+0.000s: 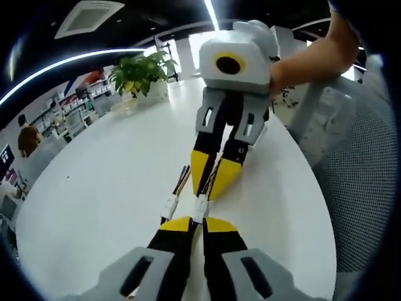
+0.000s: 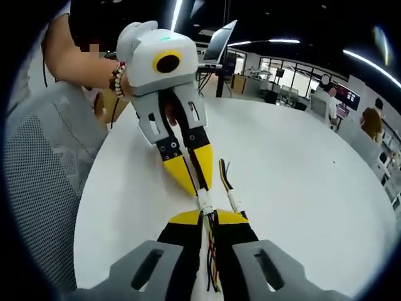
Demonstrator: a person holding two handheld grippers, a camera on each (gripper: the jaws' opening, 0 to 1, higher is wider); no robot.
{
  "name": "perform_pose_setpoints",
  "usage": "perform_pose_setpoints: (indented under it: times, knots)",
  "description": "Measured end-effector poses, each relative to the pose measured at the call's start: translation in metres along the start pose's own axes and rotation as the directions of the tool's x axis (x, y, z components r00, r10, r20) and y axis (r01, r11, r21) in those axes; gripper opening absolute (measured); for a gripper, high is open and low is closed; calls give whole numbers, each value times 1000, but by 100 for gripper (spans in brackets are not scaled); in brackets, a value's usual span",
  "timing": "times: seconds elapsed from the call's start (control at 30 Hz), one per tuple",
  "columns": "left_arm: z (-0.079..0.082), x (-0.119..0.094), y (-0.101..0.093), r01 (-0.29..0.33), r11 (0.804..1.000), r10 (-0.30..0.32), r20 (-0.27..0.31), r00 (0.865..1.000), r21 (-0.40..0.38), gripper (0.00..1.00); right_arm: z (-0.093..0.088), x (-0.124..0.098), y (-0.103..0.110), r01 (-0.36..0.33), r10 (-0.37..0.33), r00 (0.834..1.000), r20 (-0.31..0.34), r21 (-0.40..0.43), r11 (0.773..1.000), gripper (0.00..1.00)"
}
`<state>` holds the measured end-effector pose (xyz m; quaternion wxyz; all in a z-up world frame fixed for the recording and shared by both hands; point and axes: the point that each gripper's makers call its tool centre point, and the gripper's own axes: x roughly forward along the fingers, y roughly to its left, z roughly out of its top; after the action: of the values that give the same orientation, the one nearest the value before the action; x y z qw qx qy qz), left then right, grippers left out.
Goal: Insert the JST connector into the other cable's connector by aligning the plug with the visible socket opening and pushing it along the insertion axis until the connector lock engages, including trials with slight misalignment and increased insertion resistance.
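Note:
On the round white table, my left gripper is shut, with a small white JST connector at its yellow tips. My right gripper comes in tip to tip from the far side, shut on the coloured wires behind that connector. In the right gripper view, my right gripper has the wires running back between its jaws. The white connector sits just ahead, touching the left gripper. I cannot tell whether plug and socket are joined. A second white connector with short wires lies beside them.
A potted plant stands at the table's far edge. A grey mesh chair is close to the table rim. The person's arms hold the grippers. A laptop sits beyond the table.

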<state>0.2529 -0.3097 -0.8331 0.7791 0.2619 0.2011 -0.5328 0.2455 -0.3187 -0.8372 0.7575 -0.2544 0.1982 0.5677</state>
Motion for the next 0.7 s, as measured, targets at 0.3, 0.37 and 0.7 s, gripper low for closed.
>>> perform_pose_setpoints:
  times: [0.3, 0.37, 0.7]
  knots:
    - [-3, 5, 6, -38, 999, 38, -24, 999, 9, 0, -4, 4, -7, 40, -41, 999, -18, -46, 998, 4]
    - [-4, 7, 6, -37, 999, 37, -24, 999, 2, 0, -6, 4, -8, 40, -41, 999, -18, -32, 999, 4]
    - [-6, 12, 7, -38, 999, 38, -25, 999, -12, 0, -12, 7, -10, 49, -49, 999, -16, 7, 999, 4]
